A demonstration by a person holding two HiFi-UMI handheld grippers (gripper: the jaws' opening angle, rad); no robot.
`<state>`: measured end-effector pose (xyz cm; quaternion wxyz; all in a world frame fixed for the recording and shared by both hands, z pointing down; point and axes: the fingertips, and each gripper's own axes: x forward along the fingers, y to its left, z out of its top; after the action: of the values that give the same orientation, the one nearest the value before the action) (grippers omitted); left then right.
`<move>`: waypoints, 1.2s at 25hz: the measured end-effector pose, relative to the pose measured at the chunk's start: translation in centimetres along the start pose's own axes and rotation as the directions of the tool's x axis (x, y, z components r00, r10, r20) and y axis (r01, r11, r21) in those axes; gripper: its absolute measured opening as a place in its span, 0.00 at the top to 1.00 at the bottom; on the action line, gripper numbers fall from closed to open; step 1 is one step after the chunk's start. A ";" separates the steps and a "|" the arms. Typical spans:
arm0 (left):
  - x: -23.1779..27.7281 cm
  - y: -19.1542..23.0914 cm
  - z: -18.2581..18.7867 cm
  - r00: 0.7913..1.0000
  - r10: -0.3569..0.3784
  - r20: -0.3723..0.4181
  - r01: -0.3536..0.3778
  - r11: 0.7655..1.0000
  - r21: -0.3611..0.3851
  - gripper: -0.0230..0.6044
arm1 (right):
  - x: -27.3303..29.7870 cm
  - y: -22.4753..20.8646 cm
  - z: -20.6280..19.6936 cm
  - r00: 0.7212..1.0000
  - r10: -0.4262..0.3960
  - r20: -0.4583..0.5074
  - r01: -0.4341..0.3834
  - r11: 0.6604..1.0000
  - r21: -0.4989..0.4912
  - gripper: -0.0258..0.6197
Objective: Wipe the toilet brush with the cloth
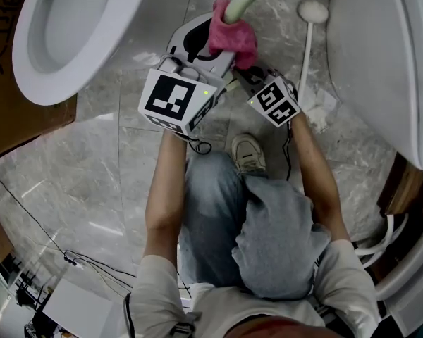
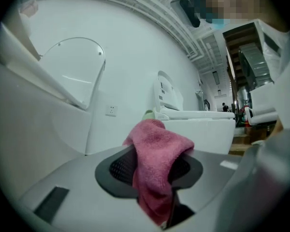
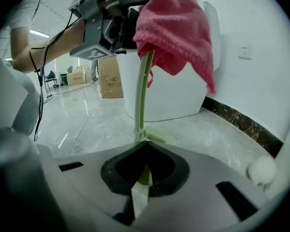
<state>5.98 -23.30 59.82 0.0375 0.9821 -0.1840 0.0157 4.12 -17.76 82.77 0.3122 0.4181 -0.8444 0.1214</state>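
The toilet brush (image 1: pixel 241 2) is a pale green stick that stands upright, its stem (image 3: pixel 142 95) rising out of my right gripper (image 3: pixel 144 170), which is shut on its lower part. A pink cloth (image 1: pixel 234 37) is draped over the stick's upper end. My left gripper (image 1: pixel 206 44) reaches the cloth from the left at that height. In the left gripper view the cloth (image 2: pixel 157 163) hangs between the jaws, which stand apart with dark pad showing on both sides of it. The right gripper (image 1: pixel 255 72) sits just below the cloth. The brush's bristle end is not visible.
A white toilet bowl (image 1: pixel 70 34) stands at the upper left and another toilet (image 1: pixel 388 62) at the right. A white round-headed stick (image 1: pixel 311 11) lies on the marble floor between them. Below are the person's knee and shoe (image 1: pixel 248 153), with cables (image 1: pixel 56 252) at the lower left.
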 end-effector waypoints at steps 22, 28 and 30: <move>-10.1 3.1 0.8 0.970 0.238 0.059 -0.237 0.971 -0.012 0.86 | -0.3 -0.2 0.1 0.995 -0.091 0.050 0.090 0.996 0.017 0.97; -12.3 3.3 -3.5 0.955 0.295 -0.023 -0.296 0.955 -0.010 0.87 | -2.7 0.4 2.6 0.977 -0.139 0.164 0.130 0.989 0.063 0.97; -12.7 3.2 -4.5 0.952 0.305 -0.036 -0.305 0.952 -0.003 0.87 | -3.7 0.9 3.5 0.968 -0.155 0.196 0.141 0.986 0.086 0.97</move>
<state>-7.10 -21.30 63.94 0.0419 0.9413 -0.3327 0.0377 3.68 -16.49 77.78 0.2179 0.5009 -0.8333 0.0850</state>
